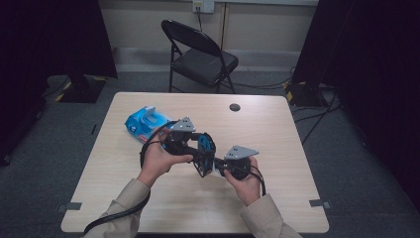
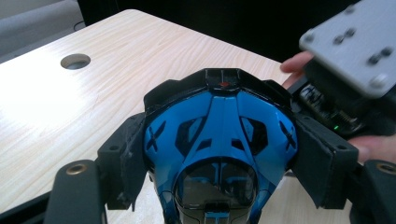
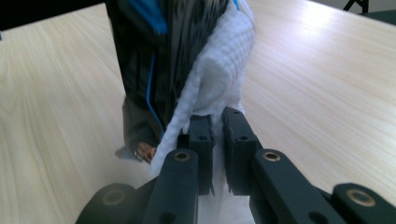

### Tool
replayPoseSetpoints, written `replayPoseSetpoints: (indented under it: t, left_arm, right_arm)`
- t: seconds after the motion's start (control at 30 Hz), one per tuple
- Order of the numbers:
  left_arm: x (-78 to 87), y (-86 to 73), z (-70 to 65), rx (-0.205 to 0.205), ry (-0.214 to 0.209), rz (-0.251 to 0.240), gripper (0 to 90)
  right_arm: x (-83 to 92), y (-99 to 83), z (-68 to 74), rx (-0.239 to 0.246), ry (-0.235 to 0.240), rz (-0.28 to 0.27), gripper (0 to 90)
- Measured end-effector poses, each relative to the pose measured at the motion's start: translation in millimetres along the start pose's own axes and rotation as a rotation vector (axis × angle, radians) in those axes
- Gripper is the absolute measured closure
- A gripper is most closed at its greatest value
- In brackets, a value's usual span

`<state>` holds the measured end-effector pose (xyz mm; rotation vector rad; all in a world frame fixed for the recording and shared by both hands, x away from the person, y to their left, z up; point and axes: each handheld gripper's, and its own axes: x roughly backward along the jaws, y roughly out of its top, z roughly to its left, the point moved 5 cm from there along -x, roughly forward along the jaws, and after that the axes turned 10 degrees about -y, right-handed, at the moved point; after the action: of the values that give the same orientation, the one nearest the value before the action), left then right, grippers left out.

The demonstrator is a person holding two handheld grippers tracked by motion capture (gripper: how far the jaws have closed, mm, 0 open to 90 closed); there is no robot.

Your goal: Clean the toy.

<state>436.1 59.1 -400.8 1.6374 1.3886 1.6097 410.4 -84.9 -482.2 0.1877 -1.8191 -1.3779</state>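
Note:
A glossy blue and black mask-shaped object [image 2: 219, 140] with black foam sides sits between the jaws of my left gripper [image 2: 219, 175], which is shut on it from both sides. In the high view the left gripper [image 1: 199, 150] holds that object [image 1: 206, 145] above the table's middle. My right gripper [image 3: 218, 135] is shut on a white textured wipe [image 3: 219, 65], and the wipe lies against the dark side of the object [image 3: 149, 56]. From above, the right gripper [image 1: 218, 166] meets the object from the right. Its grey plate [image 2: 355, 42] shows in the left gripper view.
A blue wipes pack [image 1: 141, 124] with its flap raised lies at the back left of the wooden table [image 1: 267, 129]. A round cable hole [image 1: 235, 107] is near the far edge. A black folding chair [image 1: 200, 54] stands beyond the table.

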Motion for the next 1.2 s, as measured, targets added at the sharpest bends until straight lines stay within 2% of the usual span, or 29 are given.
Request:
replayPoseSetpoints:
  t: [0.07,0.17,0.23,0.37,0.6,0.73,0.93,1.2]
  left_arm:
    - [0.5,0.3,-0.1,0.000,-0.003,-0.001,26.5]
    - [0.7,0.3,-0.1,-0.001,-0.004,-0.002,26.5]
    - [0.5,-0.1,0.0,-0.004,-0.002,0.000,26.5]
    - [-0.4,-1.3,0.2,0.000,-0.005,0.000,26.5]
    - [-0.6,-2.6,0.9,0.001,-0.002,0.009,26.5]
    - [-3.1,-4.5,0.5,0.004,-0.006,0.019,26.5]
    - [-10.4,-5.6,-2.3,0.002,-0.020,0.031,26.5]
    - [-13.8,-2.8,-4.4,-0.005,-0.022,0.034,26.5]
  right_arm:
    - [-2.9,-4.5,1.0,-0.010,0.015,0.012,83.8]
    - [-5.8,-10.4,1.5,-0.001,0.015,0.036,83.8]
    - [-5.5,-10.3,0.2,-0.006,0.014,0.031,83.8]
    - [2.8,0.3,-9.3,-0.031,-0.007,-0.013,83.8]
    - [30.2,28.4,-36.0,-0.092,-0.053,-0.115,83.8]
    - [41.8,40.2,-44.0,-0.107,-0.059,-0.159,83.8]
    - [44.2,50.0,-37.5,-0.099,-0.041,-0.185,83.8]
    - [33.1,50.4,-22.2,-0.068,-0.015,-0.166,83.8]
